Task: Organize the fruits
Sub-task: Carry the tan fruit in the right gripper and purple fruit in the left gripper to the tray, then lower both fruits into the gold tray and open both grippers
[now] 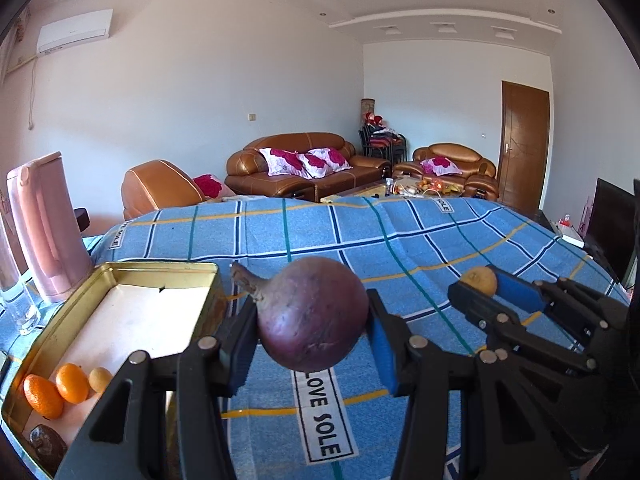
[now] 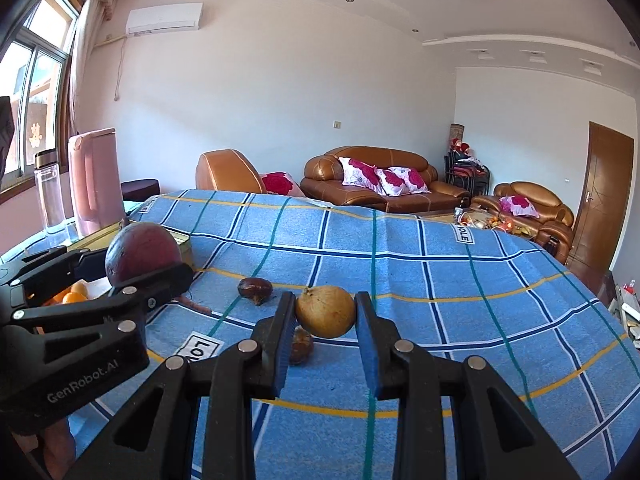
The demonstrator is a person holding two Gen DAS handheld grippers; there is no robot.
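My left gripper [image 1: 312, 320] is shut on a large purple round fruit [image 1: 312, 316] with a short stalk, held above the blue checked cloth just right of a gold tin tray [image 1: 168, 269]. That tray holds two orange fruits [image 1: 72, 383], a small yellow one [image 1: 100, 378] and a dark brown one [image 1: 47, 442]. My right gripper [image 2: 326, 312] is shut on a small yellow-brown round fruit [image 2: 326, 311]. In the right wrist view the left gripper [image 2: 152, 276] carries the purple fruit [image 2: 140, 250] at the left. Two dark fruits [image 2: 255, 289] [image 2: 301, 345] lie on the cloth.
A pink jug [image 1: 44, 224] and a clear bottle [image 2: 49, 192] stand at the table's left edge behind the tray. The blue checked cloth [image 1: 400, 240] covers the whole table. Brown sofas [image 1: 304, 168] and a door [image 1: 524, 144] lie beyond.
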